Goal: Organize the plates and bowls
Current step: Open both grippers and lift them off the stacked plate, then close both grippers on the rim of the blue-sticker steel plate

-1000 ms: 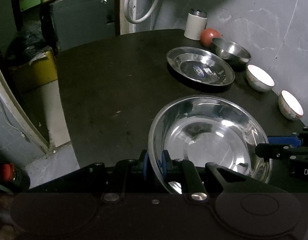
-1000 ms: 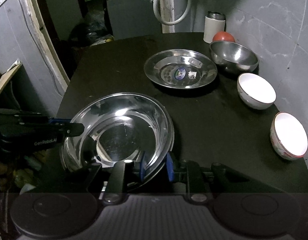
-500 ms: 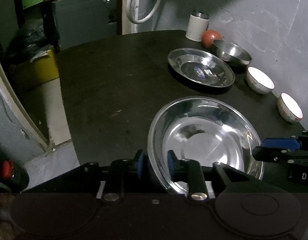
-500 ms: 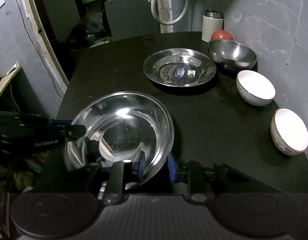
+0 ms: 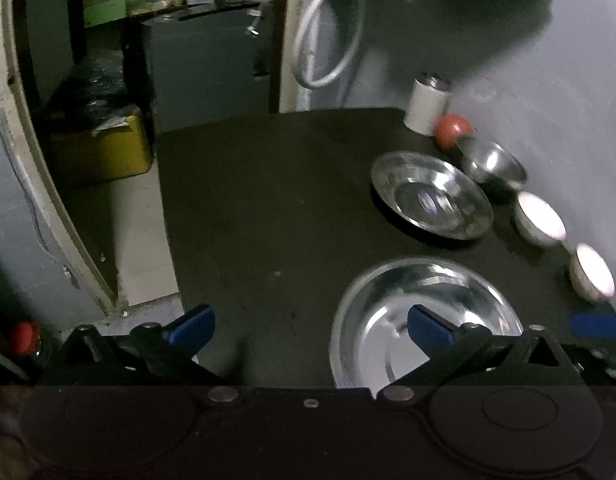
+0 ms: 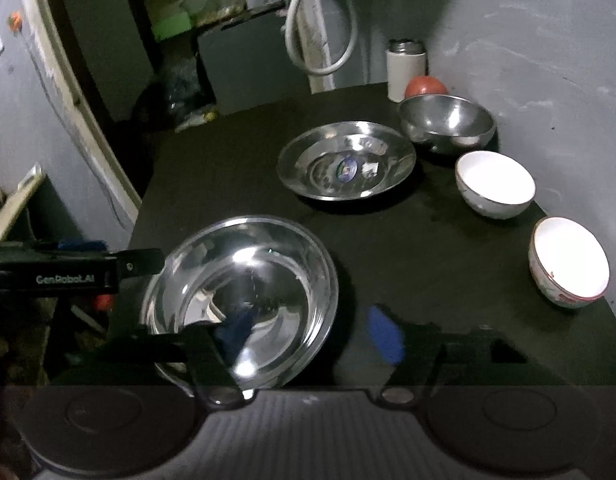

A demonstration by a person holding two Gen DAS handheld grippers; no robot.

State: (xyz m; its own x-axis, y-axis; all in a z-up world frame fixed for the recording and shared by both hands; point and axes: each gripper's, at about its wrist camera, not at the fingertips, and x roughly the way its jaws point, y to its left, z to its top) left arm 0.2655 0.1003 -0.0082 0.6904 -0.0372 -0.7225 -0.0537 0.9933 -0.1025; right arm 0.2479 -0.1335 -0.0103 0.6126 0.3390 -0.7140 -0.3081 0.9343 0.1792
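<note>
Item: steel basin [image 6: 244, 292], lower left of the right view, resting on the tabletop [image 6: 407, 248] where both can reach it. My left tongs [image 5: 308, 324] gape wide; my right tongs [image 6: 311, 334] likewise, straddling its rim, gripping nothing. Plate [image 6: 345, 160] and bowls line the right edge, awaiting stacking.

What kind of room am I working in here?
Probably a rough home kitchen or utility corner: bare plaster wall, steel plates and white bowls on a dark table, a hose loop hanging behind.
</note>
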